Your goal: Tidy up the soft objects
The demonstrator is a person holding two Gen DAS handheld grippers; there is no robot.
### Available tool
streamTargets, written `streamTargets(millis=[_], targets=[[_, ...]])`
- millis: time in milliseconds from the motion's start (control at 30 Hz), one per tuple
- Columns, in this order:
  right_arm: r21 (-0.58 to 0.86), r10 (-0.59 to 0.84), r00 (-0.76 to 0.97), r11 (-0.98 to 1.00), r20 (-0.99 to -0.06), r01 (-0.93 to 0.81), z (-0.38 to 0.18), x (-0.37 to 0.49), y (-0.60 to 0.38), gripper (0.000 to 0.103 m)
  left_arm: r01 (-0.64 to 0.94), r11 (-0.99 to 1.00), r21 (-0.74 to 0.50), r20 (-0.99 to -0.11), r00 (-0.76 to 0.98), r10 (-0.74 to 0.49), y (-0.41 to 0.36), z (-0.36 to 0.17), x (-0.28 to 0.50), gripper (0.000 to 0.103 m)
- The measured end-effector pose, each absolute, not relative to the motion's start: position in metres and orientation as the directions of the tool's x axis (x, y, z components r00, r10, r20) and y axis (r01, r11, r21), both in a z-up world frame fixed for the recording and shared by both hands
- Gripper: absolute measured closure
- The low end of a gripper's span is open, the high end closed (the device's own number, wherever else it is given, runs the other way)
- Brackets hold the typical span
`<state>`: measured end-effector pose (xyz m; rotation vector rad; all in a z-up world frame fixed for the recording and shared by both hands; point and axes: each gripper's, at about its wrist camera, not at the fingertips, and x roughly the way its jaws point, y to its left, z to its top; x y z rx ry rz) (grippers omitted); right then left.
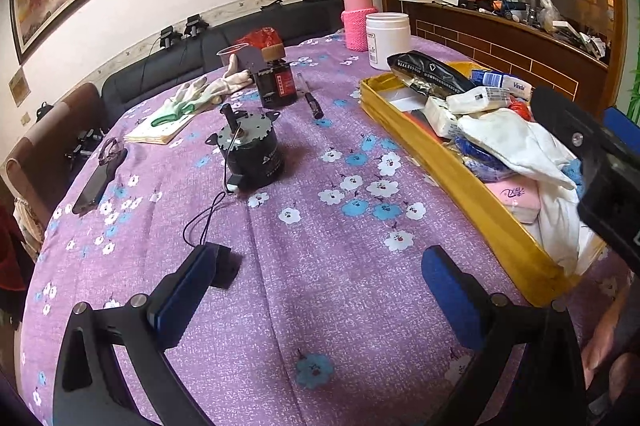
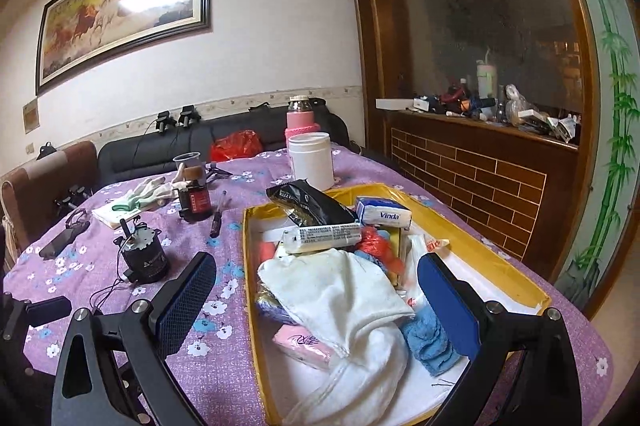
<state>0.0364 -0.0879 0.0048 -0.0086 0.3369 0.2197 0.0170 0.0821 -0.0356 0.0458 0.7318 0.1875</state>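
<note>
Both grippers, left gripper point(image 1: 316, 290) and right gripper point(image 2: 316, 300), are held apart, empty. Rumpled white towel point(image 2: 340, 302) is heaped in the yellow tray point(image 2: 472, 222). Fuzzy blue cloth point(image 2: 426, 340) is shown clearly only by the right wrist.

Dim indoor light; white glare on framed painting point(image 2: 120, 6); fisheye bending, dark corners; slight blur.

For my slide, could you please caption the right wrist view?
Open right claw poised over white towel in yellow tray.
</note>
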Motion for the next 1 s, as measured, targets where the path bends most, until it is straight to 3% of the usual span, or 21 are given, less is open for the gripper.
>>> streamTargets(millis=[1000], targets=[[0.07, 0.216, 0.914, 0.976, -0.344, -0.204, 0.005, 0.037, -0.097, 0.001, -0.121, 0.989, 0.089, -0.675, 0.723, 0.149, 0.079, -0.038, 0.018, 0.001]])
